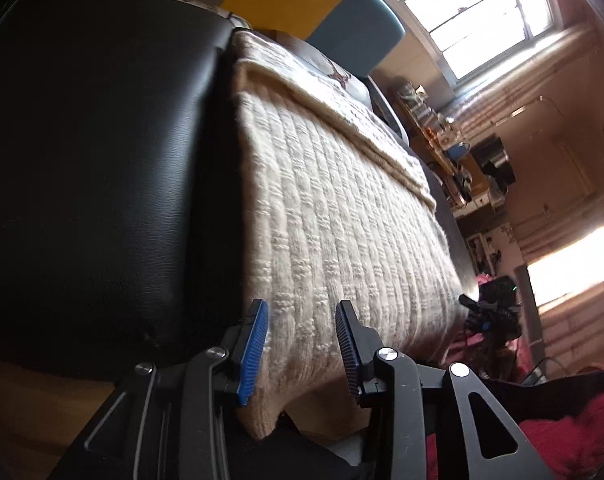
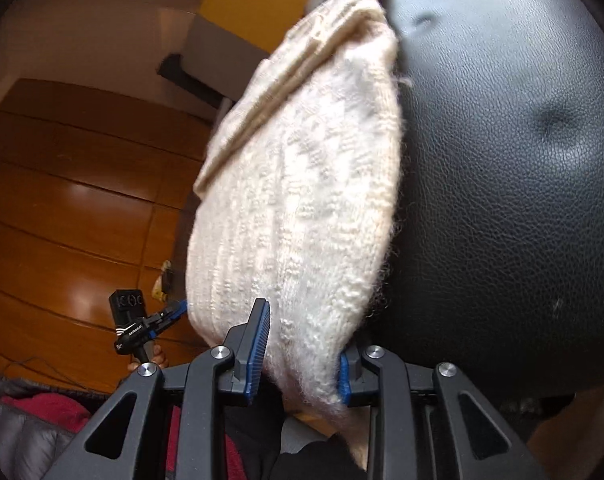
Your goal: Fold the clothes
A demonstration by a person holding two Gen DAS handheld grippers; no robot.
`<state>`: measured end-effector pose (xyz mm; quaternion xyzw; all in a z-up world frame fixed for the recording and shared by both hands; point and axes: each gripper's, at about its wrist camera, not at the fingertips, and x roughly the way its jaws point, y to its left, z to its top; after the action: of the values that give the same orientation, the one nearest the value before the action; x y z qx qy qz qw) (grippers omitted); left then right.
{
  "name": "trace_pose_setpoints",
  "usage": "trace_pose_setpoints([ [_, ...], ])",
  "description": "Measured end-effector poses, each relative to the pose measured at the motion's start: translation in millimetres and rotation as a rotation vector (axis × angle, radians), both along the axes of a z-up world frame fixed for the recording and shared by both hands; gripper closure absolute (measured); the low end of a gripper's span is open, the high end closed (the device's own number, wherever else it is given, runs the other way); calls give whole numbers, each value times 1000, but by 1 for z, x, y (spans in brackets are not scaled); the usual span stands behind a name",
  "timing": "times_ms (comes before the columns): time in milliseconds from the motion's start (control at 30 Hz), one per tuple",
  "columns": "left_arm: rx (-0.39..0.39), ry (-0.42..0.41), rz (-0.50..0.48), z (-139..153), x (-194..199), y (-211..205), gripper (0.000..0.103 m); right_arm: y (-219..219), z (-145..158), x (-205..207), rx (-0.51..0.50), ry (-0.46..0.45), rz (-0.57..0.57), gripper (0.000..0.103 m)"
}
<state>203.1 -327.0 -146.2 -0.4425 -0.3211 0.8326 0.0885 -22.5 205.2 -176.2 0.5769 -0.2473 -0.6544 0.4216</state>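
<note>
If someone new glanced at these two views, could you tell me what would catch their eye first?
A cream ribbed knit garment lies folded on a black leather seat, its near edge hanging over the front. The left claw and the right claw each straddle that edge with blue pads. Bright windows glare behind in the left wrist view.

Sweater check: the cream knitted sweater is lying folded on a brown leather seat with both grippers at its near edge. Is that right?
Not quite: the seat is black leather, not brown, as the left wrist view shows; the brown there is the wooden floor. The rest holds: the cream knitted sweater lies folded on it, with the left gripper and right gripper at its near edge.
</note>
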Motion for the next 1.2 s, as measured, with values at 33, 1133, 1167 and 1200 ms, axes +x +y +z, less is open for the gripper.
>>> trace_pose_setpoints([
  [33, -14, -4, -9, -1, -2, 3, 68, -1, 2, 1, 13, 0, 2, 75],
  [1133, 265, 190, 66, 33, 4, -18, 98, -53, 19, 1, 27, 36, 34, 95],
  [1167, 279, 190, 64, 33, 1, -17, 98, -54, 27, 1, -17, 49, 24, 95],
  [1200, 286, 190, 62, 35, -2, -13, 98, -55, 35, -2, -55, 62, 17, 95],
])
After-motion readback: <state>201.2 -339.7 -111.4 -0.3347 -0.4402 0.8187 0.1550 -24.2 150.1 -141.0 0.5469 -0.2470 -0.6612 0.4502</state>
